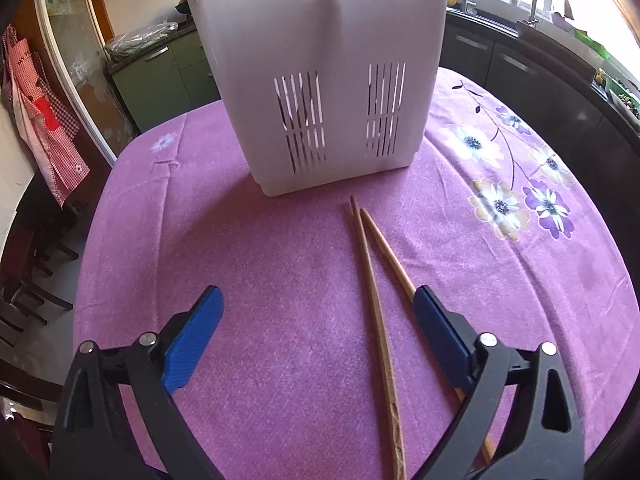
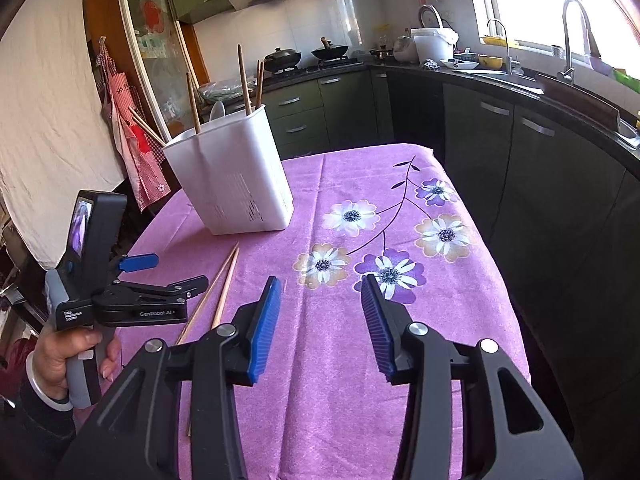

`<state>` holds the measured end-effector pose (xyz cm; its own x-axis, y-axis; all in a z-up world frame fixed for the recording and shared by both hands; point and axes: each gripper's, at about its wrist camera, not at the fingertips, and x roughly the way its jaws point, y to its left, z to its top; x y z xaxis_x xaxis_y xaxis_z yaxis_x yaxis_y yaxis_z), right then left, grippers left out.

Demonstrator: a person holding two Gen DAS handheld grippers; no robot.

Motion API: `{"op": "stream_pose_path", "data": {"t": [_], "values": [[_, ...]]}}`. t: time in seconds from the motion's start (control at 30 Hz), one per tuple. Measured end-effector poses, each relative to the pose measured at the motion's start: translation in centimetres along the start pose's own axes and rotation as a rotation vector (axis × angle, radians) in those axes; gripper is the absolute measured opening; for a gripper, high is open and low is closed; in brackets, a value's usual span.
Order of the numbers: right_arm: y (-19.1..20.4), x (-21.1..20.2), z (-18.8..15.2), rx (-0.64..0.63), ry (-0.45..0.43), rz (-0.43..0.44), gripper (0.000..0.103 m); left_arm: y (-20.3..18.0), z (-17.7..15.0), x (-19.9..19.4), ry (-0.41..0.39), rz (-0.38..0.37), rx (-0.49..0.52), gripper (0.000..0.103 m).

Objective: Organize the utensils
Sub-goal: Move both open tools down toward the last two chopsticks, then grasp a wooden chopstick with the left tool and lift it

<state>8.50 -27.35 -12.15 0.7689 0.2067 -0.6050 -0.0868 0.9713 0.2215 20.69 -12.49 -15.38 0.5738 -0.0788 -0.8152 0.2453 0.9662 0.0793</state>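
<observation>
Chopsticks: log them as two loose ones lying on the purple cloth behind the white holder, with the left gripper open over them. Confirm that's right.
Not quite. The two loose chopsticks lie on the purple cloth in front of the white holder, on the near side toward the grippers, not behind it. The left wrist view shows this. The left gripper is indeed open over them.

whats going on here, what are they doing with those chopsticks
A person is tidying utensils on a table with a purple flowered cloth, one hand-held tool in each hand. The white holder already has several chopsticks and a spoon standing in it. Two loose chopsticks lie on the cloth in front of it. The left tool is open and low over that pair, gripping nothing yet. The right tool is open too, empty, beside the pair.
</observation>
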Motion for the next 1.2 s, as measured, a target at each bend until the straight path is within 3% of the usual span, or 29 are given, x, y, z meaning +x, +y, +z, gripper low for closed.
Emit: {"op": "stream_pose_path", "data": {"t": [0.2, 0.37, 0.43, 0.83, 1.13, 1.2], "values": [[0.1, 0.1, 0.3, 0.007, 0.008, 0.022, 0.043, -0.1, 0.1, 0.9, 0.03, -0.022, 0.002, 0.068], [0.2, 0.2, 0.3, 0.008, 0.013, 0.025, 0.043, -0.8, 0.2, 1.5, 0.044, -0.036, 0.022, 0.067], [0.1, 0.2, 0.3, 0.013, 0.013, 0.025, 0.043, -1.2, 0.4, 1.8, 0.053, -0.039, 0.029, 0.061], [-1.0, 0.0, 0.1, 0.044, 0.017, 0.033, 0.043, 0.0, 2.1, 3.0, 0.08, -0.078, -0.031, 0.051], [-0.4, 0.6, -0.1, 0.038, 0.037, 0.047, 0.044, -1.2, 2.7, 3.1, 0.066, -0.106, -0.011, 0.023], [-0.4, 0.5, -0.1, 0.039, 0.036, 0.046, 0.045, -1.1, 2.8, 3.2, 0.07, -0.112, -0.022, 0.007]]}}
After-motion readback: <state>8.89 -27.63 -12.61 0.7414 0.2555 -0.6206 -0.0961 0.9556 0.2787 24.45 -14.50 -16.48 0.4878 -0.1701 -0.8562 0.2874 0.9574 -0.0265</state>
